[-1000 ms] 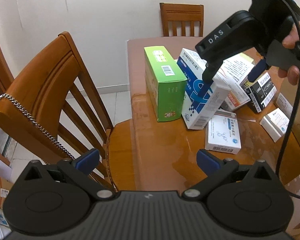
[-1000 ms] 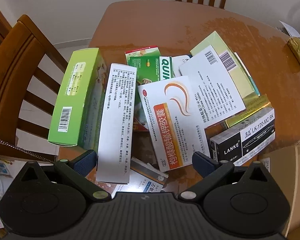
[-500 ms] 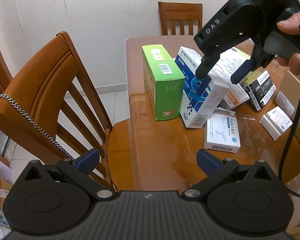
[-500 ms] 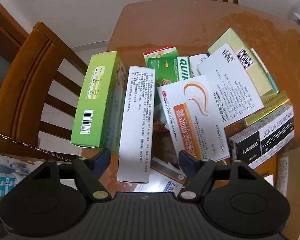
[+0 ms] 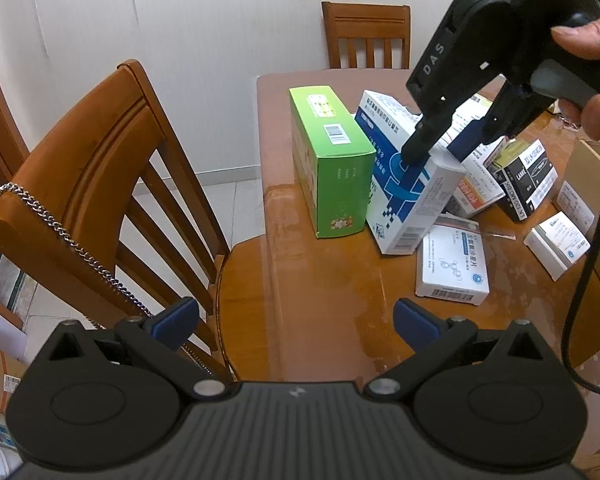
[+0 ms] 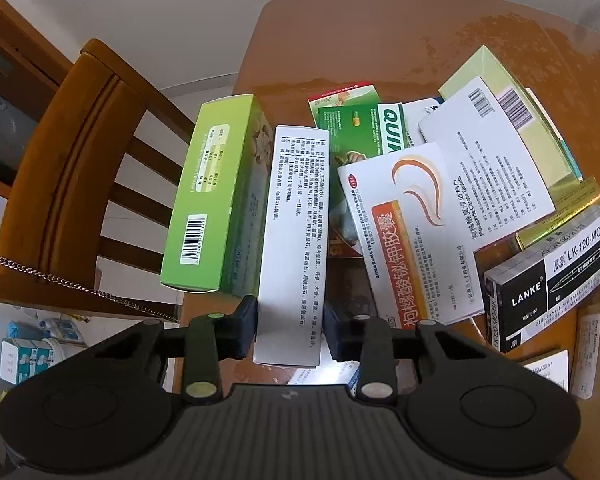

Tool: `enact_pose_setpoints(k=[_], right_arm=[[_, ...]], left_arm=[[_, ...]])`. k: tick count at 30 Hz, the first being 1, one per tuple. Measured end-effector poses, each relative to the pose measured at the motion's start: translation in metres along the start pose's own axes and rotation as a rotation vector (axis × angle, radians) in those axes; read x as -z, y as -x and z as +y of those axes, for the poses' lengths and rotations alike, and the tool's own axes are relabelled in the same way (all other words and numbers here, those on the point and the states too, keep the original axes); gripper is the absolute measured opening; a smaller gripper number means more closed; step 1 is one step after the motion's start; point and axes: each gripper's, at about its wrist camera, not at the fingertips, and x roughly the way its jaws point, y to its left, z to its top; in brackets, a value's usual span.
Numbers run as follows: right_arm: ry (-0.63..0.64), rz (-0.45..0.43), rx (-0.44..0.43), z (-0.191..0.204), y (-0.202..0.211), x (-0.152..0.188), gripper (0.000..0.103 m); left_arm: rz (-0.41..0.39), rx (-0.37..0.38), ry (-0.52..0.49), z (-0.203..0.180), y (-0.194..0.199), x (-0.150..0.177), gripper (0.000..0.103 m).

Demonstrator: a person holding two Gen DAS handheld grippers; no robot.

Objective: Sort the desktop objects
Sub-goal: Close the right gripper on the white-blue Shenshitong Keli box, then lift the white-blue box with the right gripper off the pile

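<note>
White-and-blue medicine box [image 6: 294, 236], standing tilted beside the green box [image 6: 216, 192] on the tabletop [image 5: 324, 264], is being clamped by the right gripper [image 6: 290, 326], jaws closing on its near end (presumably for lifting clear). The left gripper [image 5: 296, 320] is held spread, empty.

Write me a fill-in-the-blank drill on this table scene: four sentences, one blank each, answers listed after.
1. The right gripper is closing its jaws around the upright white and ____ box.
2. Right beside that box stands a tall ____ box.
3. The black box carries the brand name ____.
4. The left gripper holds ____.

Missing words: blue; green; LANKE; nothing
</note>
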Motion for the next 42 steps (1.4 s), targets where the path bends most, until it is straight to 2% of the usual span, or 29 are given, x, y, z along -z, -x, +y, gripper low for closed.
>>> enact_pose_setpoints(k=[11, 23, 29, 36, 38, 42], right_arm=[[-0.031, -0.007, -0.029, -0.019, 0.029, 0.021, 0.038], [-0.147, 0.078, -0.081, -0.067, 0.058, 0.105, 0.038], [-0.19, 0.066, -0.069, -0.092, 0.057, 0.127, 0.041], [-0.153, 0.05, 0.016, -0.099, 0.059, 0.135, 0.048], [-0.14, 0.038, 0.039, -0.099, 0.06, 0.136, 0.058], [-0.099, -0.003, 0.082, -0.094, 0.066, 0.135, 0.062]], left_arm=[[0.0, 0.013, -0.04, -0.013, -0.003, 0.001, 0.103], [0.021, 0.019, -0.13, -0.033, -0.012, 0.012, 0.103], [0.021, 0.031, -0.193, -0.051, -0.013, 0.017, 0.103], [0.0, 0.036, -0.241, -0.067, -0.01, 0.017, 0.103], [-0.006, 0.034, -0.248, -0.069, -0.01, 0.017, 0.103], [0.005, 0.014, -0.263, -0.073, -0.016, 0.019, 0.103]])
